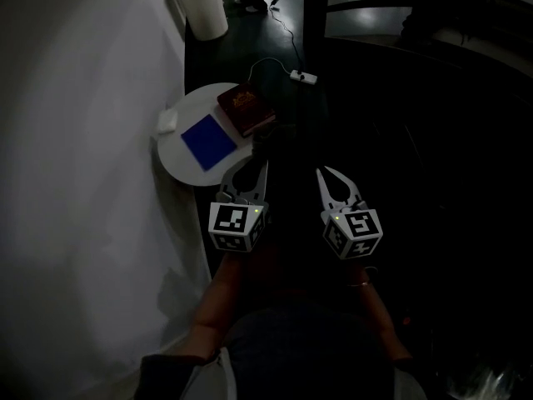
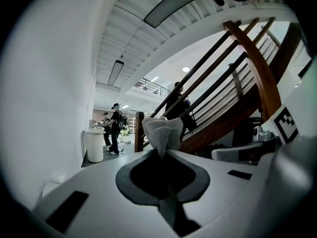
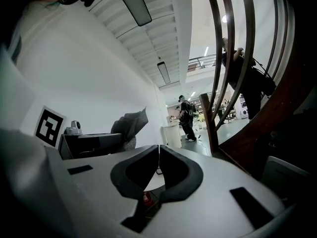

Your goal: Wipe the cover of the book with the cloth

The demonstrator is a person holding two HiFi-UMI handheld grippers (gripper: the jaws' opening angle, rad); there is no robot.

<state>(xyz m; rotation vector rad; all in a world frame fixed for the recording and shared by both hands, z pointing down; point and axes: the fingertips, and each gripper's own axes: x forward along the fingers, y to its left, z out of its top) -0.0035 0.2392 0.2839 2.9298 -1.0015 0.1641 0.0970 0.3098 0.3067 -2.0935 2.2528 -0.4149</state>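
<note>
A dark red book (image 1: 246, 109) lies at the far right of a small round white table (image 1: 179, 167). My left gripper (image 1: 253, 165) hovers just off the table's near right edge, short of the book. In the left gripper view it (image 2: 162, 150) is shut on a pale grey waffle cloth (image 2: 162, 129) that bunches up above the jaws. That cloth (image 3: 130, 124) also shows in the right gripper view, at the left. My right gripper (image 1: 323, 174) (image 3: 158, 147) hangs beside the left one over the dark floor, jaws closed together and empty.
A blue square sheet (image 1: 208, 142) and a small white object (image 1: 167, 122) also lie on the table. A white wall runs along the left, with a white bin (image 1: 200, 5) farther off. A wooden stair rail (image 2: 257, 68) rises at the right. People stand in the distance.
</note>
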